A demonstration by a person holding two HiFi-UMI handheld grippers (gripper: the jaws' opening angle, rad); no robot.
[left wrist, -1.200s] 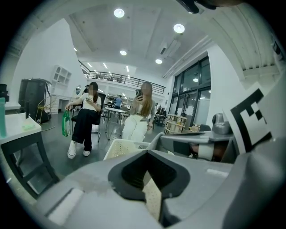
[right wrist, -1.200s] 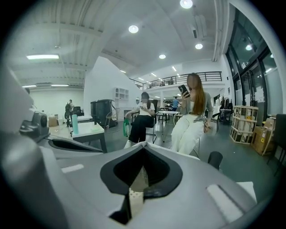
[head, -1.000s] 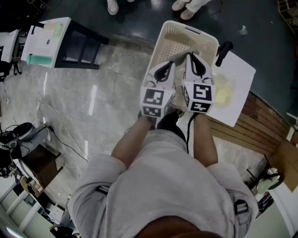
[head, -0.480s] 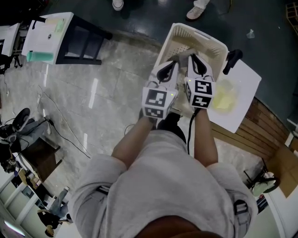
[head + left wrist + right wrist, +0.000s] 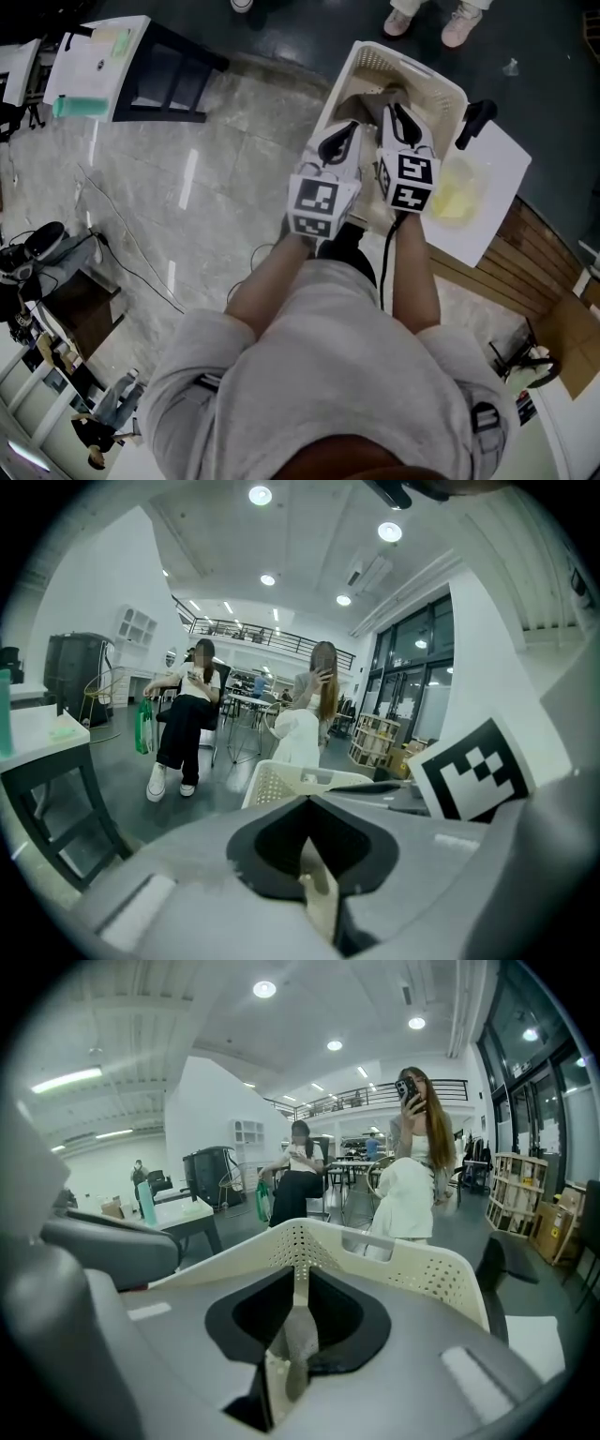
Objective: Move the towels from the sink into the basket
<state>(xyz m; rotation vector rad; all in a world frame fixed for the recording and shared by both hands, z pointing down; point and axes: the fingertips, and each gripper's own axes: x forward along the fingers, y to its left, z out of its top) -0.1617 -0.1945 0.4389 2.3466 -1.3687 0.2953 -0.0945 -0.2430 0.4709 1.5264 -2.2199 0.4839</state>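
Left gripper (image 5: 349, 131): jaws closed, with a cream strip of the towel nipped in their seam. One edge is held here so that the cloth hangs spread, not bunched.
Towel (image 5: 361, 101): just ahead of both pairs of jaws, slung between them and hanging inside the basket's mouth. It is out of the sink but not yet let go.
Basket (image 5: 373, 62): directly in front of and below the jaws, open top upward, so a released cloth should drop in.
Right gripper (image 5: 392, 114): jaws closed on the towel's other edge, with grey weave visible between them. It sits close beside the left gripper, and both tilt down toward the basket.
Sink (image 5: 497, 159): to the right of the right jaws, apart from the held cloth, with a black tap (image 5: 474, 120) at its far corner.
Yellow cloth (image 5: 452, 195): lying in the sink, just right of the right jaws; probably another towel awaiting transfer.
Stage (judged): release into the basket is due, and opening both pairs of jaws together seems the next need.
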